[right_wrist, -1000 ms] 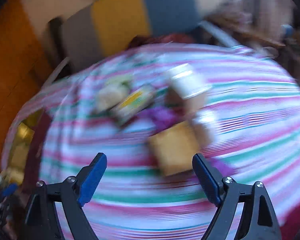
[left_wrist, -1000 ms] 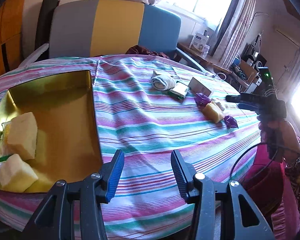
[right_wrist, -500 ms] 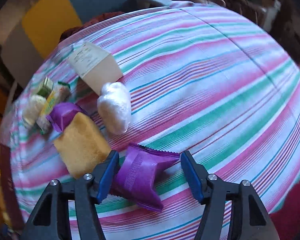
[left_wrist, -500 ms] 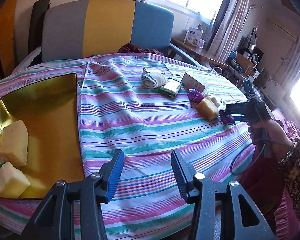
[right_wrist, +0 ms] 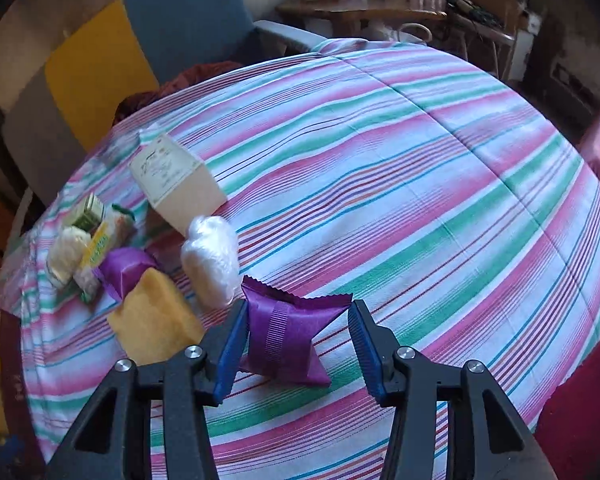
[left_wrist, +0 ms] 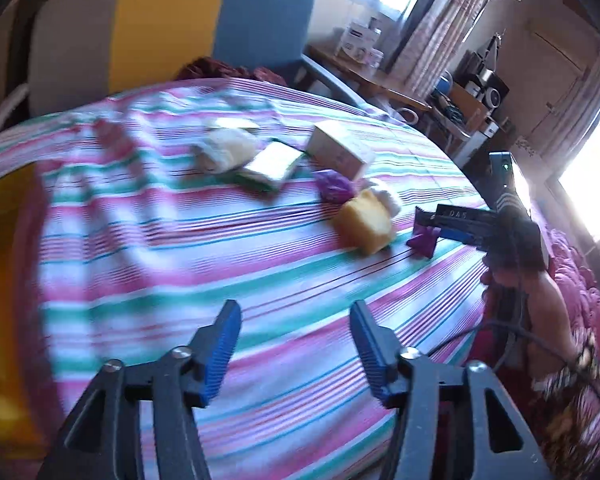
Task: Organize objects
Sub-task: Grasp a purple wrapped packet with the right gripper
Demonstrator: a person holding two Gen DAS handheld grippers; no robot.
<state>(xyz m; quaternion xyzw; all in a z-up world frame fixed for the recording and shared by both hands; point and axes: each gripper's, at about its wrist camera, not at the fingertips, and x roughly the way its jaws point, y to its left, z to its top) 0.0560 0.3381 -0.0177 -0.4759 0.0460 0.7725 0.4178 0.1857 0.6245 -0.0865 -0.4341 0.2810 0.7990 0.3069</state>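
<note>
A purple foil packet [right_wrist: 288, 332] lies on the striped tablecloth [right_wrist: 420, 184] between the jaws of my right gripper [right_wrist: 298, 312]. Those jaws are closing: the left pad is at the packet's side, while the right pad stands a little off it. In the left wrist view the same right gripper [left_wrist: 456, 224] reaches the purple packet [left_wrist: 422, 240] near the table's right edge. My left gripper [left_wrist: 294, 312] hovers over bare cloth, its jaws opening with nothing between them. A yellow sponge block [right_wrist: 152, 316] lies just left of the packet.
A white plastic wad [right_wrist: 212, 260], a second purple packet [right_wrist: 124, 268], a cream box [right_wrist: 176, 180] and small wrapped items cluster behind the sponge. The gold tray [left_wrist: 4, 216] shows blurred at the left edge. A chair and a cluttered side table stand beyond.
The left gripper swept right across the table, the tray sliding to the view's edge, and its jaws widened. The right gripper dropped onto the purple packet and its jaws narrowed around it.
</note>
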